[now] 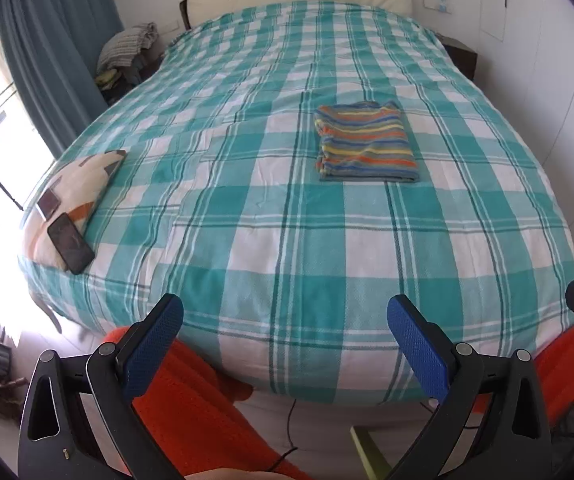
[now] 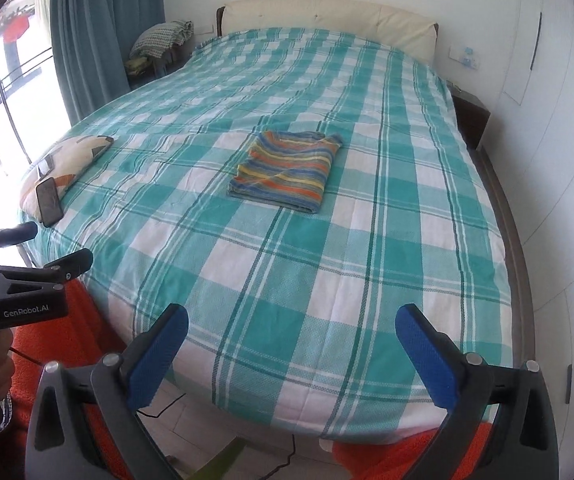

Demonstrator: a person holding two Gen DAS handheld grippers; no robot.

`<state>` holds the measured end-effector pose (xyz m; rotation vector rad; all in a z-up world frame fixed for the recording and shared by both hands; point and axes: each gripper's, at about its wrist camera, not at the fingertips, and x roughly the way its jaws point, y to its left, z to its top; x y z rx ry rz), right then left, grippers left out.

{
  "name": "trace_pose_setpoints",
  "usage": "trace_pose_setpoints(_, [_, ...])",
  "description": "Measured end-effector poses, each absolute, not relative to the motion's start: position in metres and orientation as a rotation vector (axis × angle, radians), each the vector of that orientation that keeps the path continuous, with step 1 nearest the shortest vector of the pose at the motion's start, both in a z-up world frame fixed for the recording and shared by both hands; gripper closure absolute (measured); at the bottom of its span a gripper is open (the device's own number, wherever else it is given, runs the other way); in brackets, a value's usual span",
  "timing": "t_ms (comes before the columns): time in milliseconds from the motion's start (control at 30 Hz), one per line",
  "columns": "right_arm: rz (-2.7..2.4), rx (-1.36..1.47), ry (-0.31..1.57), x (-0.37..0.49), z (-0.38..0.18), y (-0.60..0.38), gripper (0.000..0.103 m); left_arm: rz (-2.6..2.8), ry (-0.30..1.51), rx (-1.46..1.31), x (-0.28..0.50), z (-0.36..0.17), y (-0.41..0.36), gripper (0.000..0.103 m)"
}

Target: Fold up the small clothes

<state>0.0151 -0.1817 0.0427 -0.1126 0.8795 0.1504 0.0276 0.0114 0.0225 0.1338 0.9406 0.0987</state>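
Folded garment (image 1: 367,142) on bed (image 1: 271,264)

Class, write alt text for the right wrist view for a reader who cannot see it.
A folded rainbow-striped knit garment lies flat on a teal-and-white checked bedspread. The right claw hangs open near the bed's foot, holding nothing; a black phone rests on a patterned pillow.

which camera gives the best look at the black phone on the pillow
The left wrist view: the black phone appears larger and closer there, lying at the near corner of the patterned pillow. The right wrist view shows the same phone smaller, farther off at the frame's left.
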Motion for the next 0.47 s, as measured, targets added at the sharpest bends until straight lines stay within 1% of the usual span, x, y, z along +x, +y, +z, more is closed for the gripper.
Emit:
trace_pose_setpoints(300, [0.137, -0.113, 0.886, 0.0173, 0.0369, -0.1813, 0.001, 0.088, 0.927, 0.128, 0.0252, 0.0229, 0.0089, 0.001])
trace_pose_setpoints(467, [0.149, -0.102, 0.875, 0.0208, 0.0375, -0.1785, 0.001, 0.076, 0.885, 0.141, 0.0199, 0.0275, 0.0012, 0.001])
